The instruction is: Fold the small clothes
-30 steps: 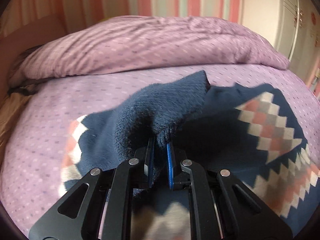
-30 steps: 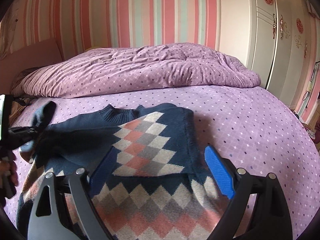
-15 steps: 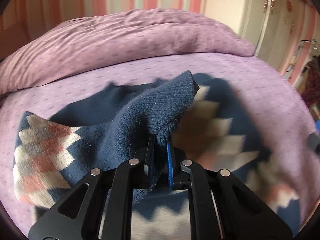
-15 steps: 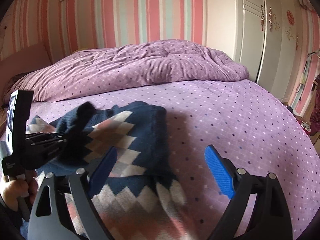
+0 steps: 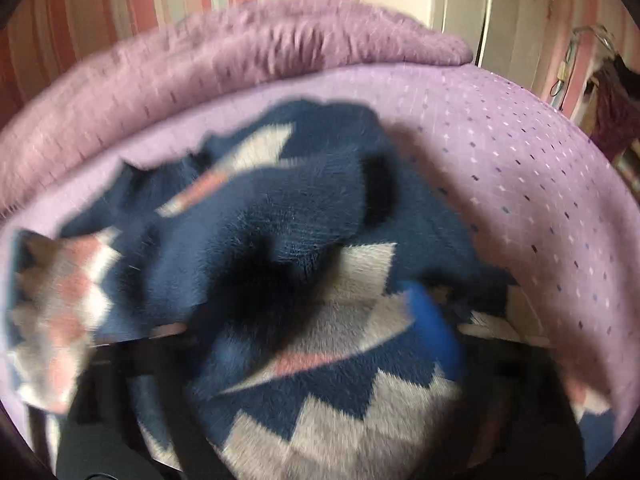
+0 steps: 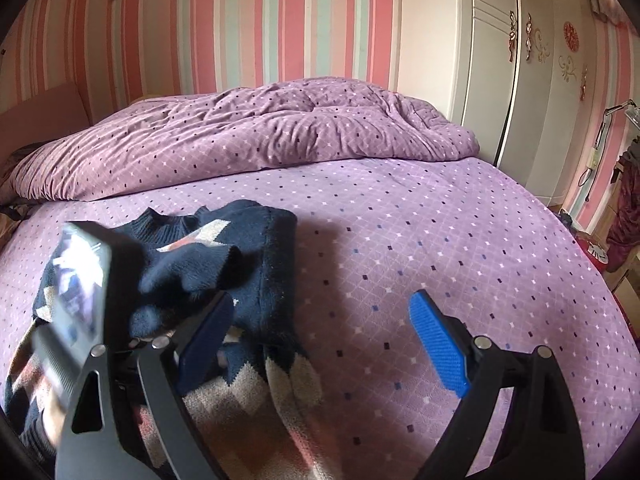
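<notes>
Crowding sweater (image 6: 256, 264) (rumpled duvet (image 6: 248, 136) behind)

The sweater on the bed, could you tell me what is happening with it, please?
A person with tongs in each hand is folding a navy diamond-pattern sweater on the purple bed. The left tongs are opening, letting go of the sleeve they carried across the sweater. The right tongs are open and empty at its right edge.

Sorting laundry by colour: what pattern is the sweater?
Navy sweater with pink, grey and white diamonds; clearest in the right wrist view.
</notes>
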Demonstrator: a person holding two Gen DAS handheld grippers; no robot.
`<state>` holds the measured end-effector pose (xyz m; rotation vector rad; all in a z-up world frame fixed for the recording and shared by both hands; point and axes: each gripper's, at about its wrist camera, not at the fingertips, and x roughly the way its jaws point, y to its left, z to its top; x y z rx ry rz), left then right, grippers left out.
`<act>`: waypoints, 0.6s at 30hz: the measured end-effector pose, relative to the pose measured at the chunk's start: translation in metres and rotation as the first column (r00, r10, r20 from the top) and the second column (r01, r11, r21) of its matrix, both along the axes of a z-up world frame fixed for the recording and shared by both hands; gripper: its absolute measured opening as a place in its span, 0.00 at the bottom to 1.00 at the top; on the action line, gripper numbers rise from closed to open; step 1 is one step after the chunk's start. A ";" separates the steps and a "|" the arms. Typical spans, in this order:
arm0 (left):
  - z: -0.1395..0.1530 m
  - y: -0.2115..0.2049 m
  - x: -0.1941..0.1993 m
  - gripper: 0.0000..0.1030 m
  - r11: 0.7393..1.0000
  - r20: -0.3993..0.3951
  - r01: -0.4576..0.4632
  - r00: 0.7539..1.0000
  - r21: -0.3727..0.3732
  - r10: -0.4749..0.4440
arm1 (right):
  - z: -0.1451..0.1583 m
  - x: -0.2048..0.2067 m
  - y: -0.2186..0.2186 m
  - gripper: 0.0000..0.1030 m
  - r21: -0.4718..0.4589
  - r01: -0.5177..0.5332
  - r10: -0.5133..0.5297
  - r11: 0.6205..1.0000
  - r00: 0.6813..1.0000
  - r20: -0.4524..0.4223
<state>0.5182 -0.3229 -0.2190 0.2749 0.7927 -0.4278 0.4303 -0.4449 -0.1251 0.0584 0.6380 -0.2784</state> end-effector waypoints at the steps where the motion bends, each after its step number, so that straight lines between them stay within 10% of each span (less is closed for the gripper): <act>1: 0.008 0.002 -0.011 0.97 1.000 0.045 -0.001 0.999 0.016 0.000 | 0.000 0.000 -0.001 0.88 0.005 0.001 -0.001 1.000 1.000 0.001; 18: 0.032 0.194 0.011 0.97 0.973 0.000 -0.214 0.977 -0.080 0.215 | -0.034 0.043 0.073 0.85 0.089 -0.191 0.194 0.978 0.981 -0.026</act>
